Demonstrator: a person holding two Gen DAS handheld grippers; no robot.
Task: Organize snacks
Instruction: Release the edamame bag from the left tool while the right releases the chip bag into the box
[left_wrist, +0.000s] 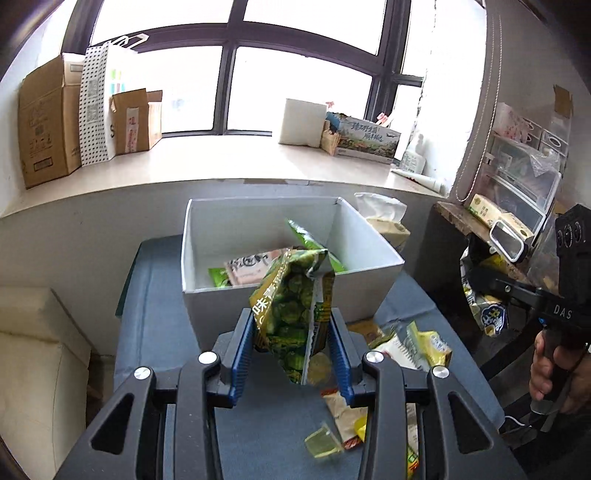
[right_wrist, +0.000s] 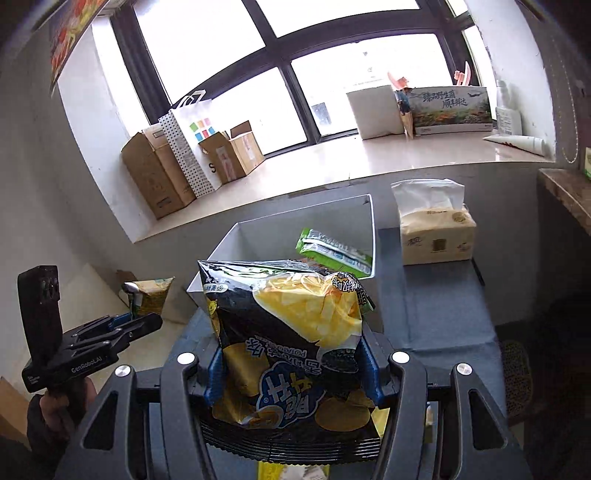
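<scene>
Green pea bag (left_wrist: 291, 314) clamped in left tongs (left_wrist: 291, 354); right tongs (right_wrist: 293, 373) clamp chip bag (right_wrist: 291, 343).

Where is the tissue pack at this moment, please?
In the right wrist view, the tissue pack stands on the blue cloth, right of the white box, below the windowsill.

One white box (left_wrist: 280, 295), one tissue pack (right_wrist: 436, 236), three cardboard boxes (left_wrist: 44, 122).

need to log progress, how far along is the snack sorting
Partly done. A few packets, a green one among them, already lie in the white box. In hand: the left gripper clamps a green snack bag and the right gripper a black chip bag, both short of the box. Left: several loose snacks on the blue table.
</scene>
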